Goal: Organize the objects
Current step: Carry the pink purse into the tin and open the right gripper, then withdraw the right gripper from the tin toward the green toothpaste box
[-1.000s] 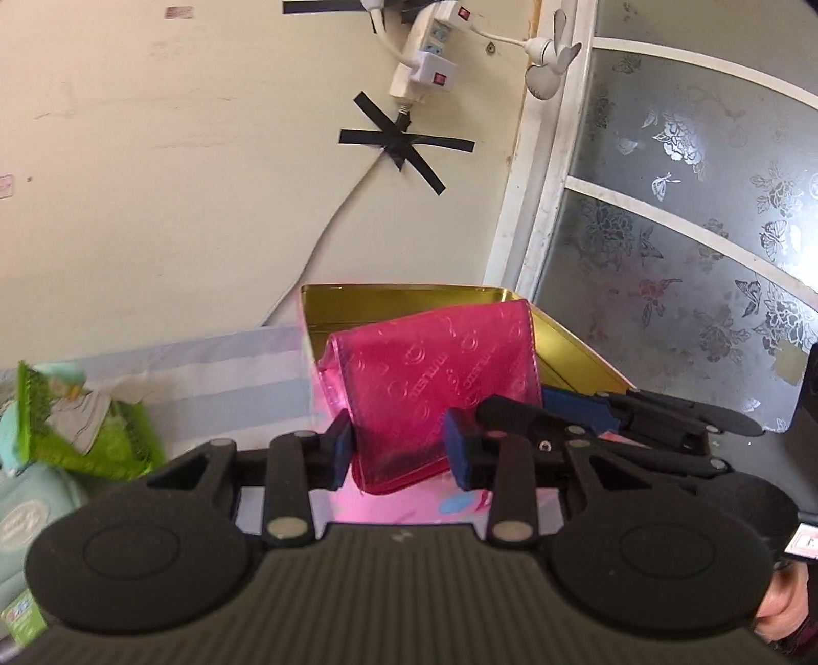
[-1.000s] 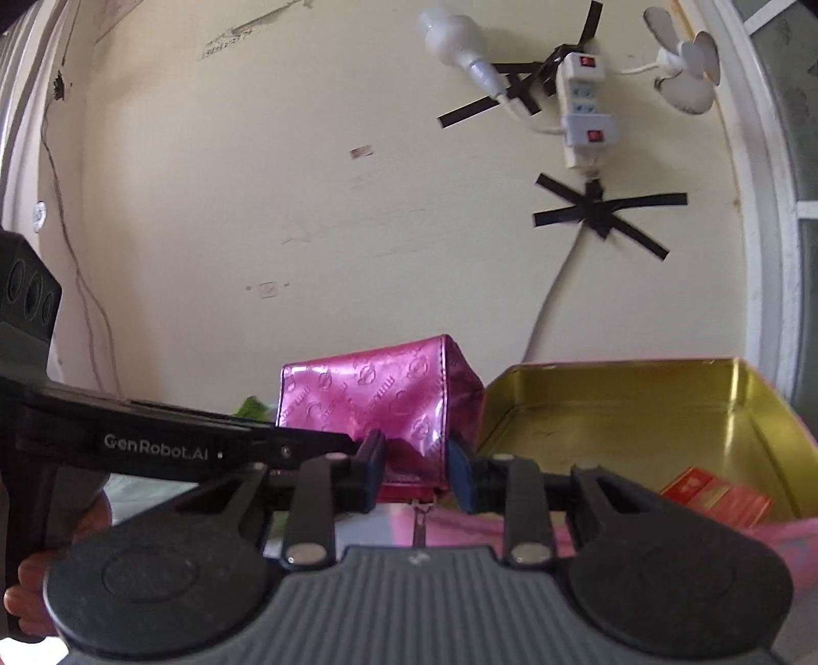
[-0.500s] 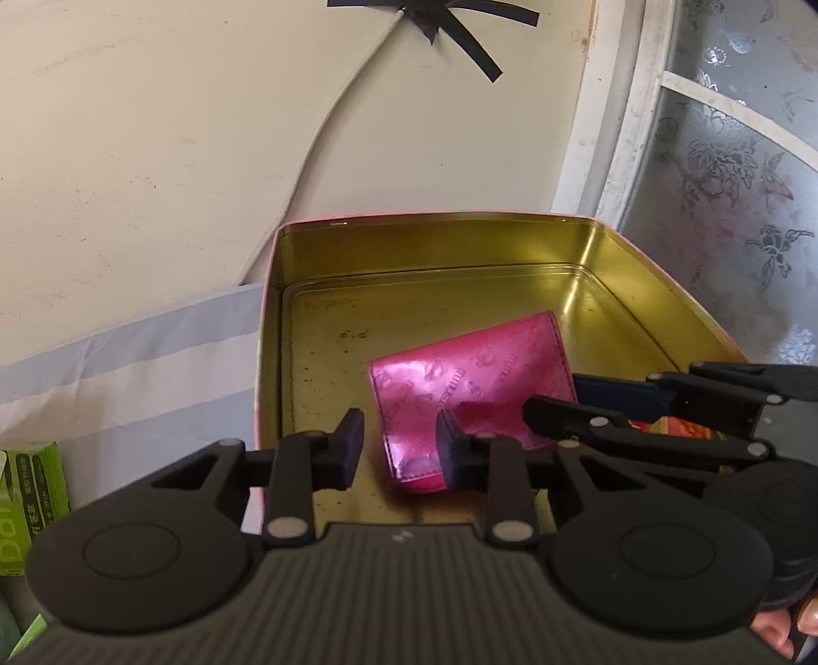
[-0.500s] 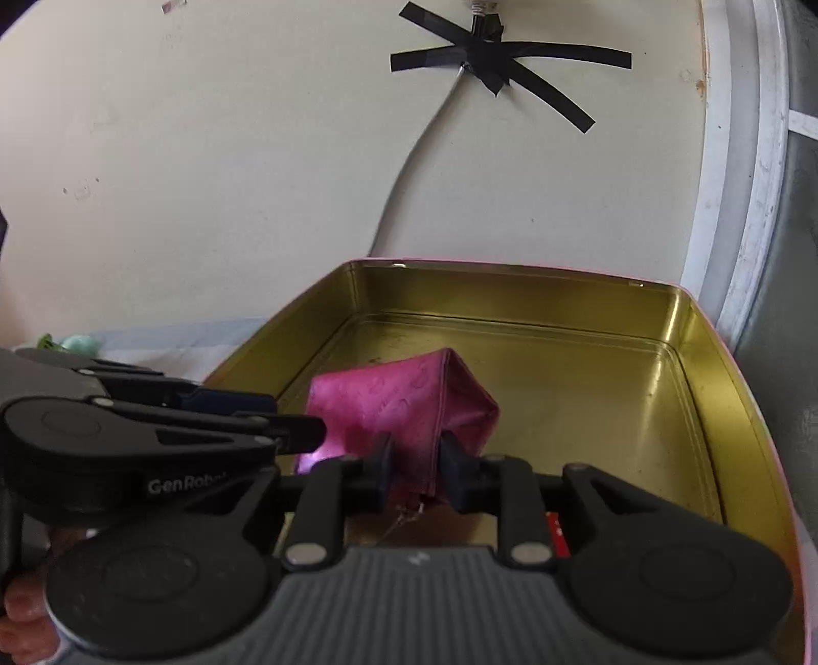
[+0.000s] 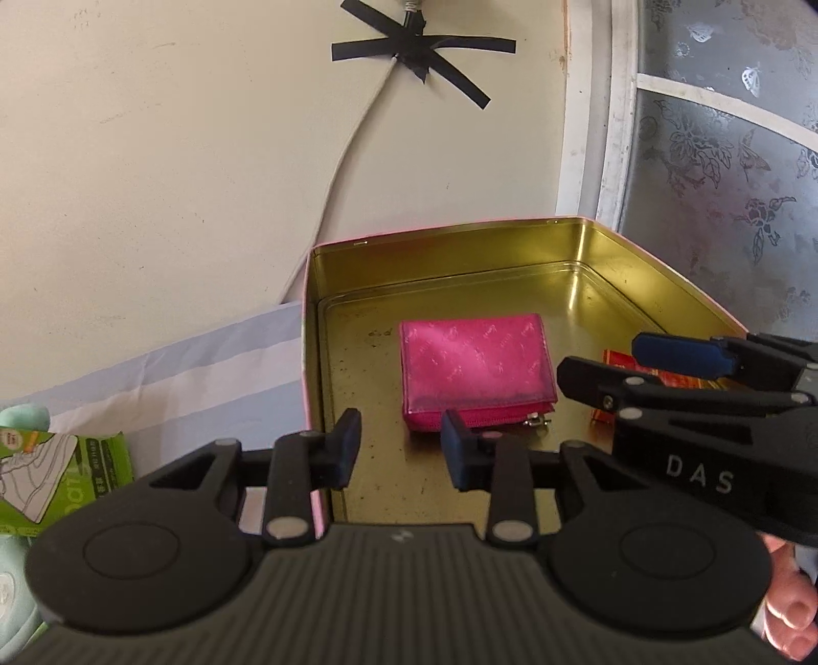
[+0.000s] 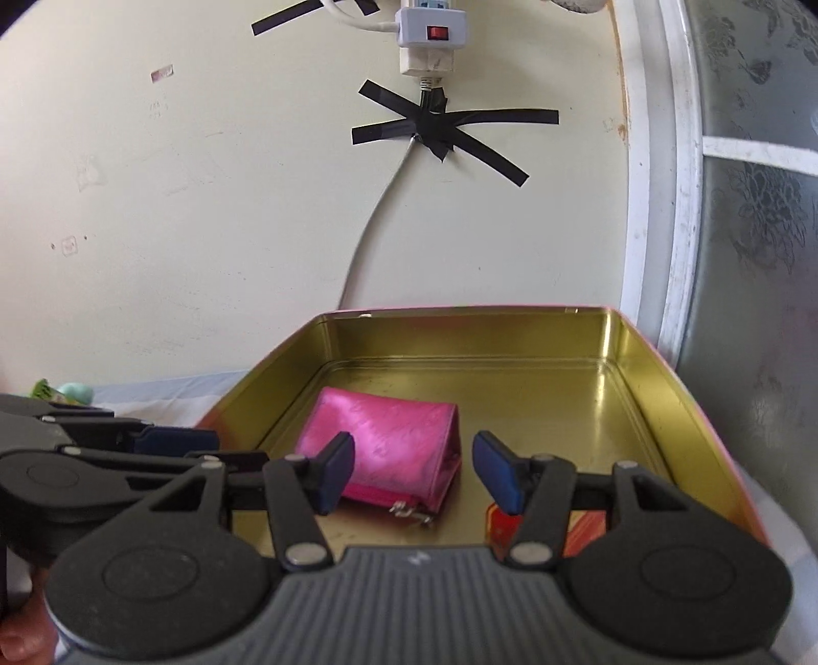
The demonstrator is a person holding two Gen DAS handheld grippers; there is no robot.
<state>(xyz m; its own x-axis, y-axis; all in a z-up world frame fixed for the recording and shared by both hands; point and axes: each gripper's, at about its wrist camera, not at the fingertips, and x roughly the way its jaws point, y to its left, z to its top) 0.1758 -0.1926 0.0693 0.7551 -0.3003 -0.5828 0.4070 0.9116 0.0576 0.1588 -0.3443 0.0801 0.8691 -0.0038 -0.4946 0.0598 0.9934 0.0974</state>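
Observation:
A shiny pink zip purse (image 5: 475,363) (image 6: 393,450) lies flat on the bottom of the open gold tin (image 5: 460,250) (image 6: 460,332), free of both grippers. My left gripper (image 5: 401,450) hovers at the tin's near edge, its jaws drawn to a narrow gap with nothing between the pads. My right gripper (image 6: 414,470) hangs over the purse's near end. Its jaws are opening and the pads stand clear of the purse. Its fingers (image 5: 680,353) reach in from the right in the left wrist view. A red packet (image 5: 621,360) (image 6: 503,527) lies in the tin's near right corner.
A green packet (image 5: 61,475) and a mint-coloured object (image 5: 25,414) lie left of the tin on a striped cloth (image 5: 179,373). The wall stands close behind, with a taped cable and a power strip (image 6: 432,30). A frosted glass door (image 5: 716,153) is at the right.
Both grippers came down into the tin with the pink purse held between them. The purse now lies flat on the bottom, and the right jaws have spread off it.

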